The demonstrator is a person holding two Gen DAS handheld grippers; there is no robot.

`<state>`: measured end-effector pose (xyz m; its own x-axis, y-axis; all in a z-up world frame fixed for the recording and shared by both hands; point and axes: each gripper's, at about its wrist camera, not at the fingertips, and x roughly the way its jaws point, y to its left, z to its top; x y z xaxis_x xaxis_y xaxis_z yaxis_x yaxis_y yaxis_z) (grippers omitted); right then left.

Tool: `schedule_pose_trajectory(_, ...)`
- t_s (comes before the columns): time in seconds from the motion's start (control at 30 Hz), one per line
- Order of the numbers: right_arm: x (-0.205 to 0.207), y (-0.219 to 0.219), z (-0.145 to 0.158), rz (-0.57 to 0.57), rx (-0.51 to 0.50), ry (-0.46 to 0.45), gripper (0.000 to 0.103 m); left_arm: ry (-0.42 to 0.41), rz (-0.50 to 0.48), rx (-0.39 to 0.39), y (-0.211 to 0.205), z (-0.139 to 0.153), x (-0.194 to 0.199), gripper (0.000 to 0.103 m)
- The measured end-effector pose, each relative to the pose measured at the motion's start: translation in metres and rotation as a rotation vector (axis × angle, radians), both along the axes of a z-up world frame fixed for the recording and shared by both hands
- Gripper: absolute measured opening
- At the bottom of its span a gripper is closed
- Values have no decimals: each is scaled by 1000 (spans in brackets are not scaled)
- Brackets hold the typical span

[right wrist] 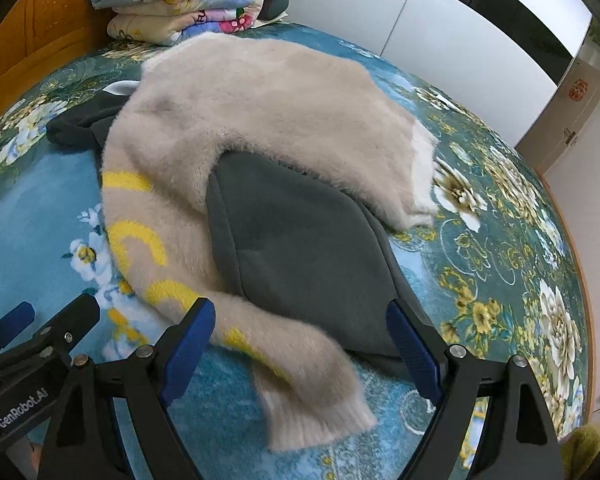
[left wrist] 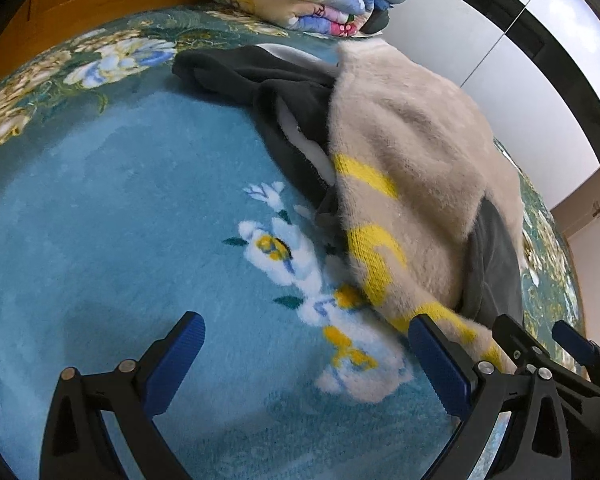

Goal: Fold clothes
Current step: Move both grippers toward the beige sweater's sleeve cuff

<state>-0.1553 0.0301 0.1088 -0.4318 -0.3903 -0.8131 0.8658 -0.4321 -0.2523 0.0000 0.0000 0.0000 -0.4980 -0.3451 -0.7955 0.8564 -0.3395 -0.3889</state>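
Fuzzy beige sweater (right wrist: 260, 120) sprawled over dark, possibly fleece, garment (right wrist: 300, 256).

A home bedroom. A bed fills most of both views, covered by a plush teal bedspread (right wrist: 500, 216) patterned with white and gold flowers. A stack of folded floral quilts (right wrist: 192, 4) sits at the top of the frame against an orange wooden headboard (right wrist: 32, 36) in the upper left. Loose clothes lie mid-frame. White wardrobe-like panels (right wrist: 440, 40) with dark trim span the upper right.
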Motion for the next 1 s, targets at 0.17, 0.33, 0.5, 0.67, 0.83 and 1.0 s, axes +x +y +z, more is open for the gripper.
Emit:
schedule_pose_trajectory(0.17, 1, -13, -2, 13, 10, 6, 88, 46, 7, 46, 9, -4, 9, 103)
schedule_pose_trajectory(0.33, 2, -25, -4, 26, 22, 12, 88, 48, -20, 107, -26, 14, 7, 103)
schedule_pose_trajectory(0.5, 5, -32, -4, 37, 26, 22, 88, 40, -41, 162, -53, 29, 7, 103)
schedule_pose_trajectory(0.67, 9, -38, -4, 47, 33, 32, 88, 30, -49, 185, -76, 43, 9, 103)
schedule_pose_trajectory(0.83, 12, -45, -6, 48, 45, 29, 88, 33, -41, 221, -118, 60, 10, 103)
schedule_pose_trajectory(1.0, 22, -63, 15, 100, -39, 58, 88, 11, 122, 172, -177, 90, 32, 103)
